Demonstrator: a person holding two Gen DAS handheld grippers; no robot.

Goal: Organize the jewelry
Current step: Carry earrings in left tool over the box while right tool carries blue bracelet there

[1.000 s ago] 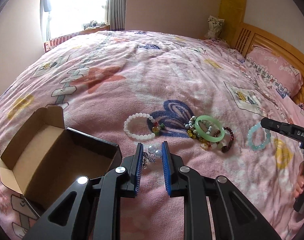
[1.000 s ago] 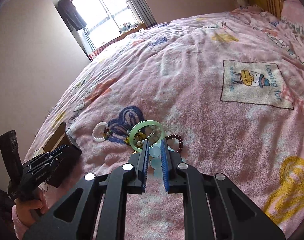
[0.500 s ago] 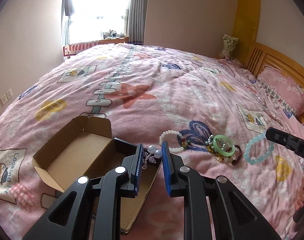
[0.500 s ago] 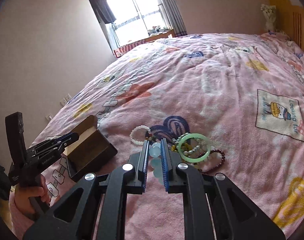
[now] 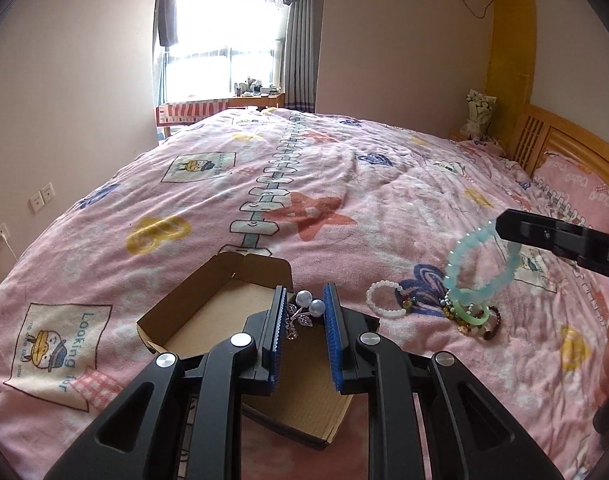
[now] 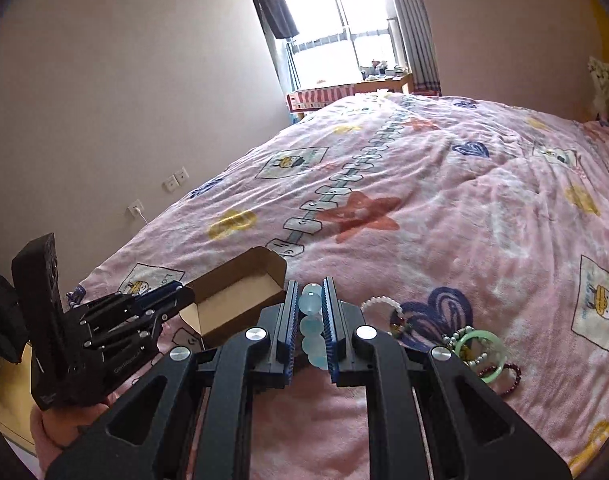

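Left wrist view: your left gripper point(image 5: 303, 314) pinches pearl brooch point(image 5: 304, 309) above cardboard box point(image 5: 208, 312). Lower first, then release. Right gripper point(image 6: 309, 312) clamps blue bead bracelet point(image 5: 480, 264), hanging beside box; bring it over next.

The pink bedspread point(image 5: 344, 184) carries a printed cartoon panel point(image 5: 56, 350) with the words "Looking for", readable in the left wrist view. The same wording appears partly on another panel point(image 6: 602, 308) in the right wrist view. The right hand-held gripper point(image 5: 500, 228) body shows the white letters "DA", cut off at the frame edge. Lettering on the left hand-held gripper point(image 6: 184, 294) body is too small to read.
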